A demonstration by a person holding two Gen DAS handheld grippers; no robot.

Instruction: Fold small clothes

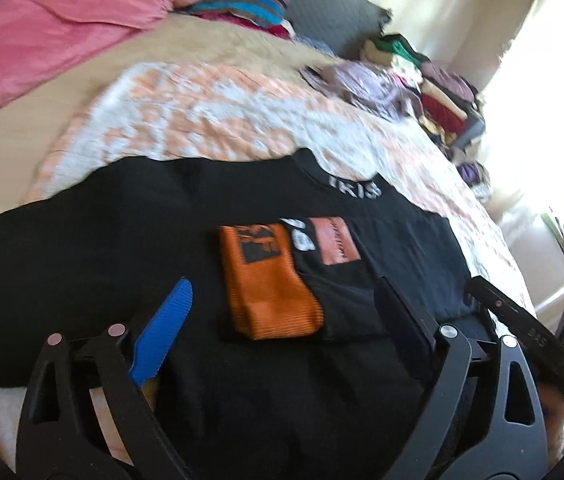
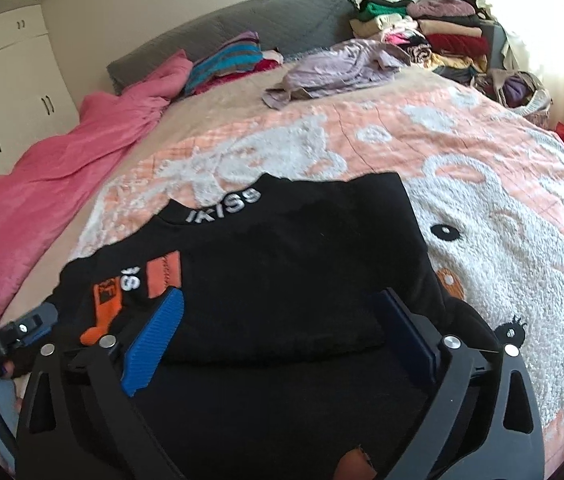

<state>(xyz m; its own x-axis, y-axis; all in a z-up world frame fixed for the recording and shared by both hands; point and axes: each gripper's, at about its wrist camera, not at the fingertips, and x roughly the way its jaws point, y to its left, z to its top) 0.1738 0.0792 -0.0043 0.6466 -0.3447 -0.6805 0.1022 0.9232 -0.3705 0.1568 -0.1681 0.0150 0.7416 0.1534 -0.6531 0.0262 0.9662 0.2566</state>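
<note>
Both sets of jaws are standing wide open and gripping nothing. The left gripper [image 1: 282, 320] is hovering over a black shirt [image 1: 101, 264], its blue finger [image 1: 161, 332] to one side and its dark finger to the other, with the shirt's orange patch [image 1: 269, 284] lying between them. The right gripper [image 2: 277, 332] is hanging over the same shirt's folded side [image 2: 282, 264], the fabric lying under and between its spread fingers without being pinched. The shirt is lying flat at the near edge of a bed, on a peach-and-white blanket [image 2: 502, 220]. Further out, a pink blanket [image 2: 61, 160] is bunching along one side, and clothes [image 2: 422, 36] are piling near the headboard.
</note>
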